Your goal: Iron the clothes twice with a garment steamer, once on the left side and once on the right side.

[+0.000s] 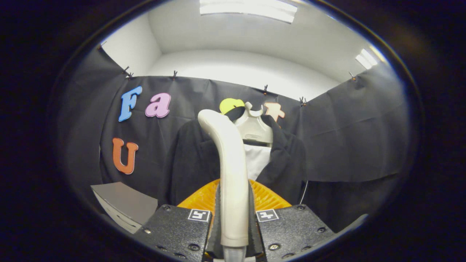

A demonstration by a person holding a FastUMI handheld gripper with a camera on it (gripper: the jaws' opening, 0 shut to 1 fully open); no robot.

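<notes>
The gripper [235, 222] had its fingers [215, 225] pressed against either side of the handle of a garment steamer [229, 171], one finger on the left of the handle and one on the right, so the handle sat pinched between them; the handle was a smooth, pale cream tube that rose upright from between the fingers and bent over at its top toward the left, ending in a rounded tip; at its lower end it narrowed into a greyish collar just below the fingers. An orange ribbed part [267, 198] fanned out behind the handle, just above the finger mounts, its ridges running outward like a shell; whether it belonged to the steamer or to the gripper could not be told.

Beyond the steamer hung the clothes: a dark jacket [189, 160] on a pale plastic hanger [255, 127], open at the front over a white shirt [259, 160]; the jacket's left half showed to the left of the handle and its right lapel to the right, with the handle crossing in front of the middle; the steamer's tip stood close to the hanger's shoulder, though touching could not be judged. A grey flat board [122, 203] lay low to the left of the jacket, near the black cloth wall [349, 138].
</notes>
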